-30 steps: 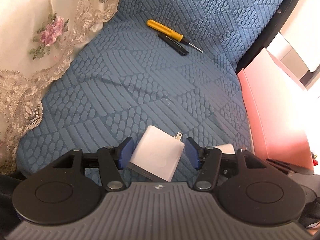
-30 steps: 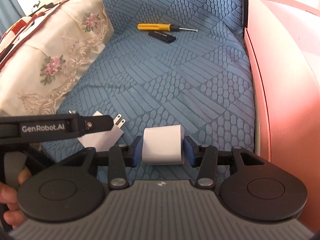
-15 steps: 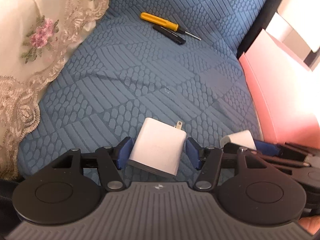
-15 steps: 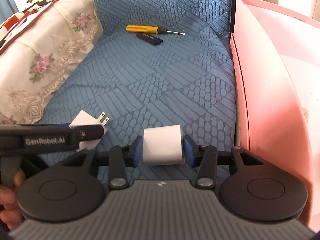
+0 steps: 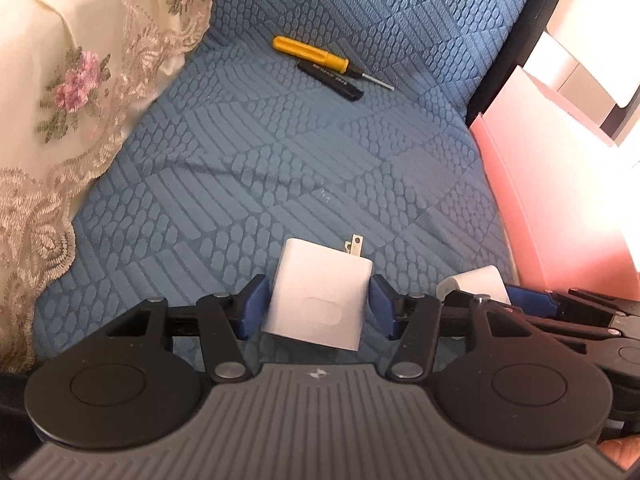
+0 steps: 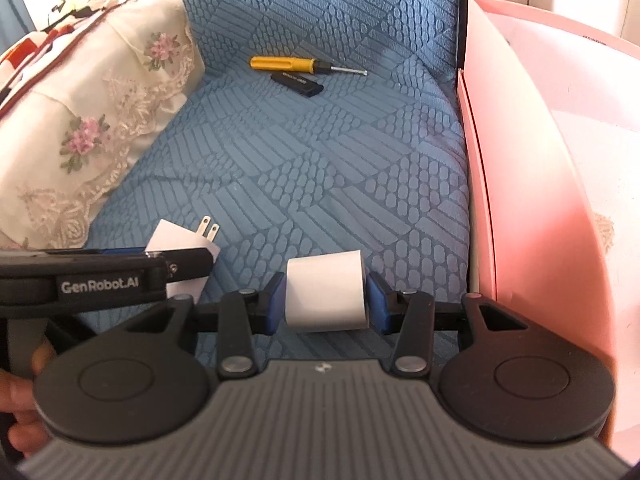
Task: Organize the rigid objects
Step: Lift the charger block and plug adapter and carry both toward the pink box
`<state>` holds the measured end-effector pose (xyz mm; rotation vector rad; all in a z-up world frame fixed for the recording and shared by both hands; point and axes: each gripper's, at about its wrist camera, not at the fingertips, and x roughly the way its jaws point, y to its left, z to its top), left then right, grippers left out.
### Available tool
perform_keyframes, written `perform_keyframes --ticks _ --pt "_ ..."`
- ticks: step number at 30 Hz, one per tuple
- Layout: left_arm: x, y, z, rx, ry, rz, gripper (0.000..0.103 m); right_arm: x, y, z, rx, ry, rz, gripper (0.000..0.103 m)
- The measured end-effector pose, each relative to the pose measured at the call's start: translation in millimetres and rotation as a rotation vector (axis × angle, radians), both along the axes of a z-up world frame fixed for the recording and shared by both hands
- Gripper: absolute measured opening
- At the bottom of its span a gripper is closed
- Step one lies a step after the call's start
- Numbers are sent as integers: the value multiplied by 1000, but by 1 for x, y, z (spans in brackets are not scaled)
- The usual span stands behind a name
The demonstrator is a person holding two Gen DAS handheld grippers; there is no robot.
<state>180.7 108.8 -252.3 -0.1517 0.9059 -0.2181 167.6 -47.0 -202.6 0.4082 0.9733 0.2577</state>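
Note:
On the blue quilted seat, my left gripper (image 5: 320, 304) has a white plug-in charger (image 5: 320, 292) between its blue pads, prongs pointing away. The jaws are closing and both pads touch its sides. In the right wrist view the same charger (image 6: 172, 238) peeks out behind the left gripper's finger (image 6: 176, 264). My right gripper (image 6: 326, 300) is shut on a small white rounded block (image 6: 324, 292), which the left wrist view also shows (image 5: 476, 286) at lower right. A yellow screwdriver (image 5: 316, 54) and a black stick (image 5: 330, 80) lie side by side at the far end of the seat.
A pink open box (image 6: 540, 160) stands against the seat's right edge. A cream lace cushion with pink flowers (image 5: 72, 80) fills the left side. The dark seat frame (image 5: 512, 52) rises at the back right. A person's hand (image 6: 20, 392) grips the left gripper's handle.
The left pads have drawn in against the charger's sides. The left wrist view has swung slightly, and the right gripper with its white block now shows at its right edge.

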Motion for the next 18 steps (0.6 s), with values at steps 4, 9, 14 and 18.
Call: perform_keyframes --ticks 4,9,14,18 --pt "0 6 6 -58 2 3 61 0 -7 10 14 -21 -12 47" --pt "-2 10 24 -109 -28 1 60 1 -21 29 25 -58 -37 47" --pt "-2 12 49 -134 -68 -4 60 1 -38 49 38 -94 -61 47" --pt "-1 7 69 -141 -100 -22 60 3 -52 70 33 -134 -70 47"
